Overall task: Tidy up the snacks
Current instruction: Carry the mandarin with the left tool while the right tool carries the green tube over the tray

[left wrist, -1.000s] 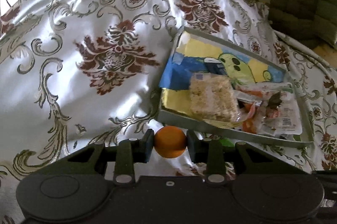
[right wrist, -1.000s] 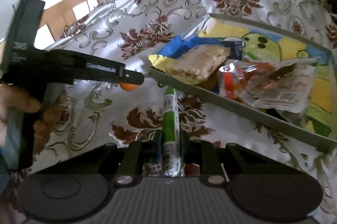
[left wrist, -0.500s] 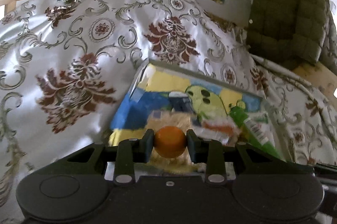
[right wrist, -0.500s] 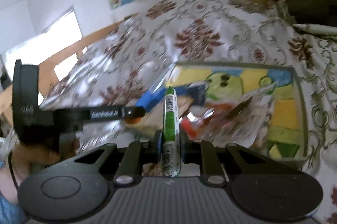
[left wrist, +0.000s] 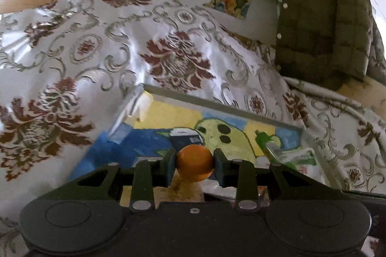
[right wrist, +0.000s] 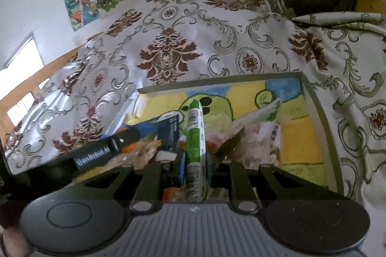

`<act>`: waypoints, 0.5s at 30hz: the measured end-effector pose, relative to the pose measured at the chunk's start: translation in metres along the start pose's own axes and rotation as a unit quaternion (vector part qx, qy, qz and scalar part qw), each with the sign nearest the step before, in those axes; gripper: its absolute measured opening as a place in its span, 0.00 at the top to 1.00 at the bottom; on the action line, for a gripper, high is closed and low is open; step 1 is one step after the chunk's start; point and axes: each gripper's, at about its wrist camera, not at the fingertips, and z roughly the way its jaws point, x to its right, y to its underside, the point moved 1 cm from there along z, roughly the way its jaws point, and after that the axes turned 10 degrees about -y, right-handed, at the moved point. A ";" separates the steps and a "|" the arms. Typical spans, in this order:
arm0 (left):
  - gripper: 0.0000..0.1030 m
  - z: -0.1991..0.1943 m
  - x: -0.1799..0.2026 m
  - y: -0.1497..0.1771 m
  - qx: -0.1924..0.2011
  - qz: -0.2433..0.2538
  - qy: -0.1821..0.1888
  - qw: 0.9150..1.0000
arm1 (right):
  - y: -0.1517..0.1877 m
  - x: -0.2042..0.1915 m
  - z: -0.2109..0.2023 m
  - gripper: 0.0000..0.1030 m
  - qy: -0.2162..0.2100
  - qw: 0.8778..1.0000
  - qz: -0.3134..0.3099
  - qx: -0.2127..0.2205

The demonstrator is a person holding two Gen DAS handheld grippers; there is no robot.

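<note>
Your grey-rimmed tray point(right wrist: 320, 117) with a painted cartoon floor, at frame centre, held wrapped snacks point(right wrist: 260, 136). Your left gripper point(left wrist: 194, 166) pinched a small orange ball point(left wrist: 194, 166); your right gripper point(right wrist: 195, 170) clamped a green-and-white snack stick point(right wrist: 195, 136), both above the tray.

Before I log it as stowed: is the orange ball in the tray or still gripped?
Still gripped: the orange ball sits pinched between the left gripper's pads, held over the tray.

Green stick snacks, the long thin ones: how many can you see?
1, as far as shows: the green stick snack is clamped in the right hand-held gripper, above the tray. Others could be buried under the wrappers in the tray.
</note>
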 end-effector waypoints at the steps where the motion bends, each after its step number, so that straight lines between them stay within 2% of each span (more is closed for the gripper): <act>1: 0.66 0.002 0.003 -0.001 -0.002 0.006 0.003 1.000 | 0.000 0.000 0.003 0.81 0.004 1.000 -0.004 -0.001; 4: 0.66 0.010 0.014 -0.002 -0.012 0.032 0.002 0.999 | 0.002 0.001 0.008 0.81 0.014 1.000 -0.014 -0.005; 13: 0.65 0.016 0.034 -0.007 -0.044 0.071 0.005 0.997 | 0.001 0.009 0.004 0.79 0.023 1.000 -0.013 -0.007; 15: 0.59 0.014 0.036 -0.011 -0.047 0.066 0.008 0.997 | 0.000 0.009 0.001 0.76 0.024 1.000 -0.012 -0.004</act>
